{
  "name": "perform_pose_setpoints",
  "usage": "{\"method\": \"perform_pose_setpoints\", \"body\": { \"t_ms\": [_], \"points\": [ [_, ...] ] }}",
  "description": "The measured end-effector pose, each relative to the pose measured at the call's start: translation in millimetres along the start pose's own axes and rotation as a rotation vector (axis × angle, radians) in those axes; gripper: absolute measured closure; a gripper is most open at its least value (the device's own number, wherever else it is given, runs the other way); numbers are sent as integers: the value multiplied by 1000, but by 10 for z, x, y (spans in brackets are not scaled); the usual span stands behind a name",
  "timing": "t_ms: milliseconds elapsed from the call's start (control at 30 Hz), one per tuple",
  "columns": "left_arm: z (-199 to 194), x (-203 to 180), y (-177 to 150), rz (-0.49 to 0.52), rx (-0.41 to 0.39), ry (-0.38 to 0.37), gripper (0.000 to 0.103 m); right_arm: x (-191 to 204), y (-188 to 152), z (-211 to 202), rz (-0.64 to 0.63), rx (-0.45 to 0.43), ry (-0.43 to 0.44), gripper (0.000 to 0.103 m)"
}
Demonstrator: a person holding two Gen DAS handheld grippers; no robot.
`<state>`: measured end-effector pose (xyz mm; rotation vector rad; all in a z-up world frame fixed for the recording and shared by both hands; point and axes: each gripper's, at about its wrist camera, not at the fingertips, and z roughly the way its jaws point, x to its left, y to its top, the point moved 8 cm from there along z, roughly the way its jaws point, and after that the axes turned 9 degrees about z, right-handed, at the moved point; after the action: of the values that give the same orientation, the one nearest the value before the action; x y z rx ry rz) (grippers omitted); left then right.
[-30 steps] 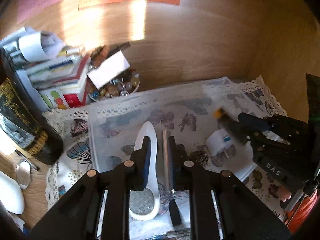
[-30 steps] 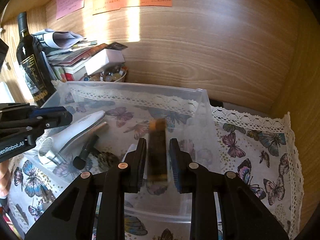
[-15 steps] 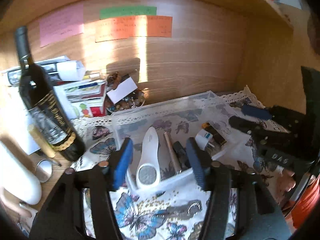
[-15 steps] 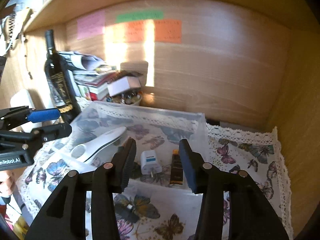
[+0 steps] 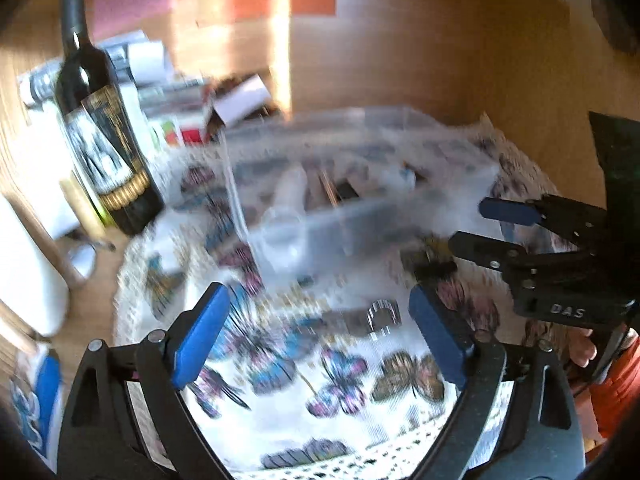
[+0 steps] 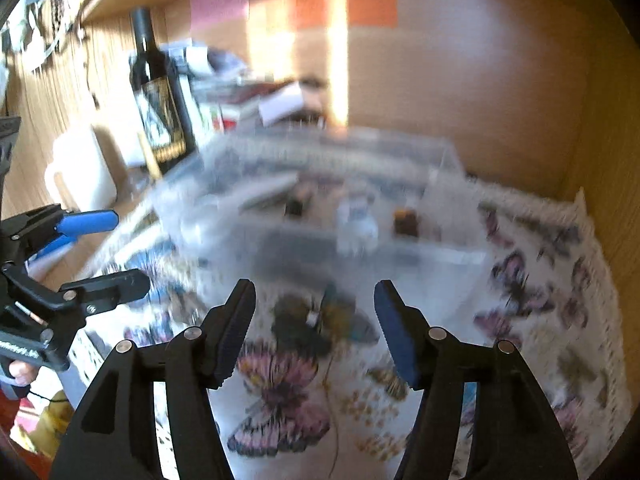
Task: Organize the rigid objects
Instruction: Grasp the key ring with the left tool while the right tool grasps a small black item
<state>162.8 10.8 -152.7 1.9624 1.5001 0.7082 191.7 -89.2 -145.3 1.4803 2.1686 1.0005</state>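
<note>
Both my claws are spread wide and carrying nothing: the left claw [image 5: 316, 332] hangs over the butterfly cloth [image 5: 320, 392] on the near side of the tabletop, and the right claw [image 6: 316, 332] hangs over the same cloth a little to the right. Everything is smeared by motion blur, so I read small details loosely.

The clear plastic bin [image 6: 452, 160] sits on the far half of the cloth. Inside it I make out several things: a long white tool [image 5: 290, 192] at the left, a dark stick-like piece beside it, a small white plug-like item [image 6: 356, 216] and a small brown block [image 6: 406, 220] towards the right.

I judge most of the sorting done, since those pieces already lie in the bin. What looks left is a small metal part [image 5: 384, 314] on the cloth, between the left claw's fingers and near of the bin, plus a dark little item [image 6: 316, 316] ahead of the right claw; I cannot tell what either is.
</note>
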Motion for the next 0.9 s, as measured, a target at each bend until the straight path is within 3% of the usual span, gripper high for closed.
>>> {"method": "perform_pose_setpoints", "body": {
  "t_ms": [267,533,633,700,800,900],
  "points": [
    [347,-85,-266,-9,125,-29,11,12,-231,214,-42,107,-20,45],
    [513,-101,-286,-10,168,-38,11,20,-268,422,-63,171,-17,46],
    [494,-113,-276,-3,151,-46,25,11,-281,431,-66,167,-15,61],
    [485,-111,-266,-7,142,-43,34,20,-282,413,-69,163,-11,77],
    [470,-104,-257,-12,131,-58,42,33,-286,401,-69,160,-6,89],
    [440,-108,-272,-6,124,-56,42,41,-289,384,-66,156,-3,89]
  ]
}}
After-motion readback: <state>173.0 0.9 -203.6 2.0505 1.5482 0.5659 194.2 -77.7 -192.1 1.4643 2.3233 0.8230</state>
